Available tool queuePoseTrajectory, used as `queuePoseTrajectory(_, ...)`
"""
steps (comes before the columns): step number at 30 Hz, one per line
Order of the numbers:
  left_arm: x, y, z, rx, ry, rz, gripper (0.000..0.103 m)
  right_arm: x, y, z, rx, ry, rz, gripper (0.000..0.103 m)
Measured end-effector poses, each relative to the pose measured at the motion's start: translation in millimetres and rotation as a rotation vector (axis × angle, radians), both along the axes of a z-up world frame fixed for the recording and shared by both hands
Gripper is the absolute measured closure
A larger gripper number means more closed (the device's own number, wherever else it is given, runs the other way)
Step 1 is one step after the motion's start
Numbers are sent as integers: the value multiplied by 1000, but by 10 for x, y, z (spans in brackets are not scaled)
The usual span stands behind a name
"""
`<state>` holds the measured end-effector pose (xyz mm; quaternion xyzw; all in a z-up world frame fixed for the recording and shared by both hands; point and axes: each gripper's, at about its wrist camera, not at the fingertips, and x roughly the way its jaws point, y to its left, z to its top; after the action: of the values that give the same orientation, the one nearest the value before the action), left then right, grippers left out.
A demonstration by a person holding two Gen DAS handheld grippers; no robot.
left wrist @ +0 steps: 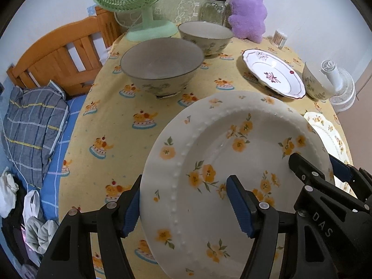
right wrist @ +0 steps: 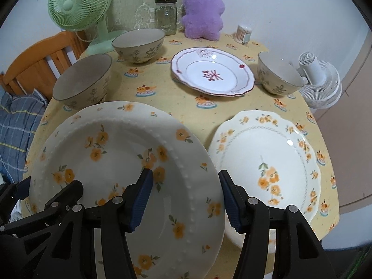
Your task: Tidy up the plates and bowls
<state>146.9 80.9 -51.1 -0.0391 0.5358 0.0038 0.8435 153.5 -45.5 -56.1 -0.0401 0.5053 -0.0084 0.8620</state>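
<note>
A white plate with orange flowers (left wrist: 209,153) (right wrist: 111,144) hangs tilted above the yellow tablecloth (left wrist: 111,121). My left gripper (left wrist: 186,207) is shut on its left rim, one pad outside the edge and one on the plate's face. At the opposite rim my right gripper (right wrist: 186,200) is shut the same way. A scalloped floral plate (right wrist: 265,160) lies to the right, and a purple-patterned plate (right wrist: 211,72) lies further back. Three floral bowls stand on the table: one at the left (right wrist: 81,83), one at the back (right wrist: 139,44), one at the right (right wrist: 279,74).
Along the table's back edge stand a green fan (right wrist: 76,4), a glass jar (right wrist: 166,16), a purple plush toy (right wrist: 202,14) and a cotton swab tub (right wrist: 244,32). A white fan (right wrist: 320,83) is off the right edge. A wooden bed frame (left wrist: 58,53) and bedding lie left.
</note>
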Motion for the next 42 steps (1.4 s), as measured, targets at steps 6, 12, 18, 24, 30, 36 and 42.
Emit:
queuePoseTrajectory(6,23,-355,73,16,-13,11,33,40,-337,72,11,-10,17,42)
queuePoseTrajectory(12,68,-745,100,25,-15,-12,33,69,-780,110,20,-8,-6,42)
queuePoseTrajectory(18,103,-1128,119,34,-19,-46,33,80,-1186,126,33,-6,-40,42)
queuePoseTrajectory(24,133,-1439,107,28,-20,-67,33,73,-1506,137,30,-10,-63,42)
queuePoseTrajectory(30,175,-1758,66,15,-12,-93,33,58,-1820,134,18,-5,-91,42)
queuePoseTrajectory(36,213,-2032,-15,6,7,-111,32,69,-2117,76,10,11,-116,42)
queuePoseTrajectory(42,253,-2211,-142,-13,44,-112,32,89,-2334,-25,15,34,-123,43)
